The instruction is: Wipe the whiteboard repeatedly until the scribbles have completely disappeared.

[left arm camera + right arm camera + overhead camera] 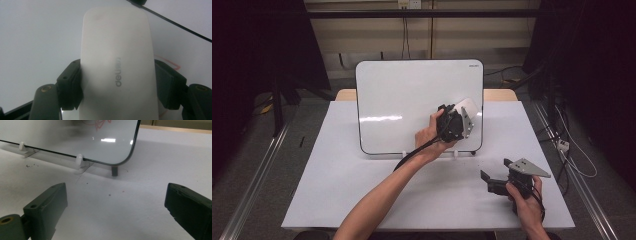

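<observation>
A whiteboard [402, 100] stands tilted on the white table [362, 190], held by small white clips [79, 159]. My left gripper [459, 117] is at the board's lower right part, shut on a white eraser [117, 62] with a grey logo; the eraser [468, 106] lies against the board surface. Thin red marker lines [170, 65] show on the board beside the eraser, and red marks [100, 123] also show near the board's right edge. My right gripper [492, 182] rests low over the table at the front right, jaws wide open with nothing between them.
The whiteboard's rounded lower corner [125, 161] and a small dark foot [114, 171] sit just ahead of the right gripper. Dark specks [31, 165] dot the table. Cables [572, 150] lie on the floor to the right of the table.
</observation>
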A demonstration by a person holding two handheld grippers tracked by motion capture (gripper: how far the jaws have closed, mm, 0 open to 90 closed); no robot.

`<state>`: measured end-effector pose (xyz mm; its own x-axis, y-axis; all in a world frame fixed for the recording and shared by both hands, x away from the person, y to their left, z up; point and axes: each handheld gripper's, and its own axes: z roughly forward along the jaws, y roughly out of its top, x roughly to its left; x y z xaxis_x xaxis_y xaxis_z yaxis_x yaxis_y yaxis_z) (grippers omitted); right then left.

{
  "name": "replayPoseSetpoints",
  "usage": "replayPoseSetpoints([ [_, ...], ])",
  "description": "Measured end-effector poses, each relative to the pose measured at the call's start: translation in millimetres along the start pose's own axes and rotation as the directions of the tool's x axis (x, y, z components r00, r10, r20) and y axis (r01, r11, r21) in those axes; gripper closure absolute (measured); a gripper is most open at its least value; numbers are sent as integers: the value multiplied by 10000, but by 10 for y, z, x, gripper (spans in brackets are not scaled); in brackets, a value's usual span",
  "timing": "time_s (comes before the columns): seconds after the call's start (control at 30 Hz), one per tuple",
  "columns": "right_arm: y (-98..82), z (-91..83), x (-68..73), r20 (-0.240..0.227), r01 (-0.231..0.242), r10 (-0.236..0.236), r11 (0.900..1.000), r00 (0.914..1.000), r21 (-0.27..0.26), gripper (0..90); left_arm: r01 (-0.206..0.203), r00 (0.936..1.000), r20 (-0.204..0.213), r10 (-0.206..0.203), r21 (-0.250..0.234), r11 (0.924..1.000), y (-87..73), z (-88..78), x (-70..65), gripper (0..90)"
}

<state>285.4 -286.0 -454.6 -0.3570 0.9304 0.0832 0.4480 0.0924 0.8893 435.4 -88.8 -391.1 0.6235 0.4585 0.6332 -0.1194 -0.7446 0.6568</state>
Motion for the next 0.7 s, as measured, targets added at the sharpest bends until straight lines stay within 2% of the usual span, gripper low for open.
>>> replayPoseSetpoints([
  [0.27, -2, -5, -1, -14, -18, 17, 10000, 10000, -3, 46, 2, 10000, 63, -2, 6, 10000, -29, -17, -51, 312],
  [0.3, -1, -4, -3, -9, 7, -7, 10000, 10000, -22, 46, -128, 9999, 102, 127, 76, 9999, -40, -25, -64, 312],
  [0.7, 2, -2, 9, -10, 32, -32, 10000, 10000, 6, 46, -210, 9997, 93, 210, 89, 9997, -77, -52, -158, 312],
])
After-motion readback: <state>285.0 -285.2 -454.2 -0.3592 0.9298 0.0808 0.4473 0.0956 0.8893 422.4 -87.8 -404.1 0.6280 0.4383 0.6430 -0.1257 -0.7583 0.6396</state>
